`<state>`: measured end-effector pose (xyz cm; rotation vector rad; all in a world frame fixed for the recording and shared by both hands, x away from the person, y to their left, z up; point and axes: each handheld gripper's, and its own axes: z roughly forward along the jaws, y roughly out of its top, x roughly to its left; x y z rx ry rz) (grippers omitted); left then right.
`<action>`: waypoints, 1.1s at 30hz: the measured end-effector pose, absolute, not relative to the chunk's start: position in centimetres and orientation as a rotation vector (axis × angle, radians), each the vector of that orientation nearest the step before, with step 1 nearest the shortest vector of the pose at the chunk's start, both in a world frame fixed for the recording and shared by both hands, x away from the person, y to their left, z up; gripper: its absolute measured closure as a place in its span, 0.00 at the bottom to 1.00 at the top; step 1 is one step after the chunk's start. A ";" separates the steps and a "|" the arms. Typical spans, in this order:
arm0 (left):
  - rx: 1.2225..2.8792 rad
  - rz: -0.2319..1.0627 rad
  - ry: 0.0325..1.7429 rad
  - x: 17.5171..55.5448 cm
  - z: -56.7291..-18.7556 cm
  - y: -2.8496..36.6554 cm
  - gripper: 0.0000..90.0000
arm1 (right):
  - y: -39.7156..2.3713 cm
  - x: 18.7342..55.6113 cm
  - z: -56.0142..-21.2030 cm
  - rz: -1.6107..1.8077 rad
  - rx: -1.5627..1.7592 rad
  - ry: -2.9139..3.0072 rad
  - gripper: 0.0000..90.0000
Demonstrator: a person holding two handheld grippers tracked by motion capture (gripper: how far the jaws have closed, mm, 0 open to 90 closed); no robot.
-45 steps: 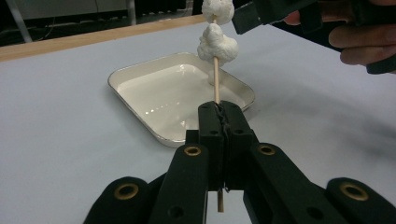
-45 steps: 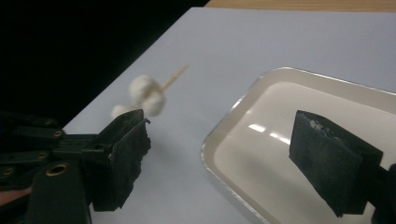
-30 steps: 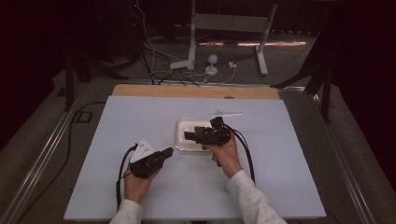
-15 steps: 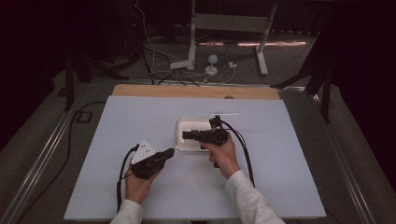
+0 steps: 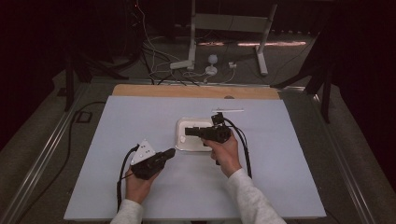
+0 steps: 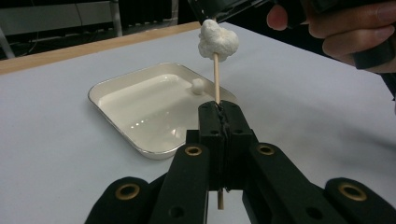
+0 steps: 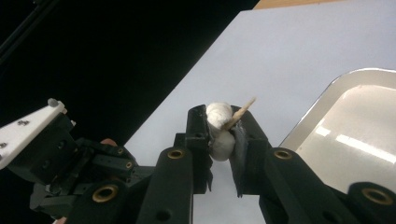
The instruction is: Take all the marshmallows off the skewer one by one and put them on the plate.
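Note:
My left gripper [image 6: 219,109] is shut on a thin wooden skewer [image 6: 216,79] that stands up from its jaws. A white marshmallow [image 6: 218,39] sits on the skewer's top end. My right gripper [image 7: 222,123] is shut on that marshmallow [image 7: 218,133], and the skewer's pointed tip [image 7: 242,112] pokes out beside it. In the high view the right gripper [image 5: 188,131] hangs over the white tray [image 5: 183,145], with the left gripper [image 5: 170,152] just below and left of it. A small marshmallow [image 6: 198,86] lies in the tray [image 6: 116,91].
A pale stick [image 5: 227,111] lies on the light blue table cover behind the tray. A wooden strip [image 5: 140,90] runs along the table's far edge. Cables and a stand's feet [image 5: 205,65] are on the floor beyond.
My right gripper has moved left across the tray toward the left gripper's tip. The left gripper has stayed nearly still.

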<state>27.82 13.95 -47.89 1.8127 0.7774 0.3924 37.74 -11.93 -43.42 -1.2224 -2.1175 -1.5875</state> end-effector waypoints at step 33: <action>1.796 0.453 0.807 27.4 -48.1 13.2 1.00 | -11.3 37.4 -44.3 -1.600 -1.279 -1.960 0.91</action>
